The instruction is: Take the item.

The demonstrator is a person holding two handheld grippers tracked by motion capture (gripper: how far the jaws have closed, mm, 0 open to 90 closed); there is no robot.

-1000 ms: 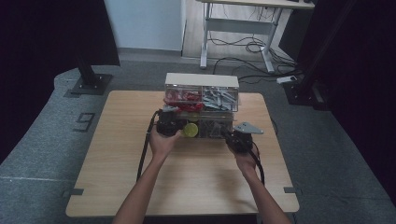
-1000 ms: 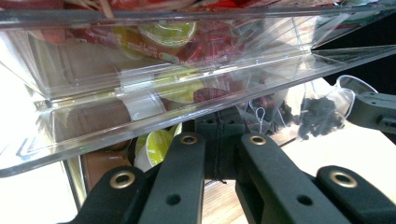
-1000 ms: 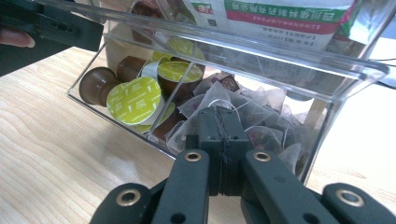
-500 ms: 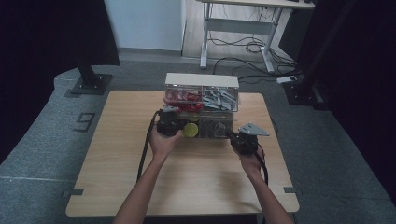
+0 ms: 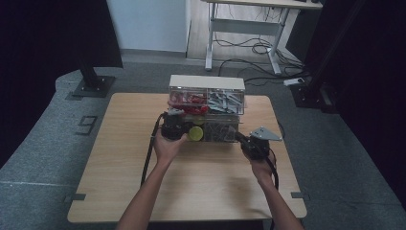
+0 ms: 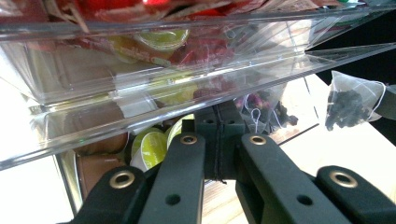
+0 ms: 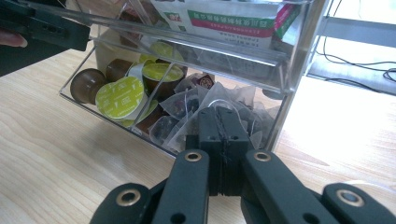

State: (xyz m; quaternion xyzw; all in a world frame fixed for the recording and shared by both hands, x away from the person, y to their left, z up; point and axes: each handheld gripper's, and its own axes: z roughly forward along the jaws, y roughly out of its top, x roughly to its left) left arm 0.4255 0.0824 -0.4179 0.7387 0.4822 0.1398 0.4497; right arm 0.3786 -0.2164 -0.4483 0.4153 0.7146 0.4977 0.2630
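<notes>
1. Two tools work at the front of a clear organiser box that stands toward the far middle of the bench.
2. Left tool: in the high view it sits at the box's lower drawer, at about 7 o'clock from the box's middle. In the left gripper view its jaws are pressed together with nothing between them, tips just under the tilted clear drawer, and green-lidded capsules lie just at 10 o'clock of the tips.
3. Right tool: it hovers near the box's front right corner, at about 5 o'clock from the box. In the right gripper view its jaws are closed and empty, tips right in front of the tea bags in the open drawer.
4. One loose tea bag lies on the bench, at 2 o'clock of the left tool.
</notes>
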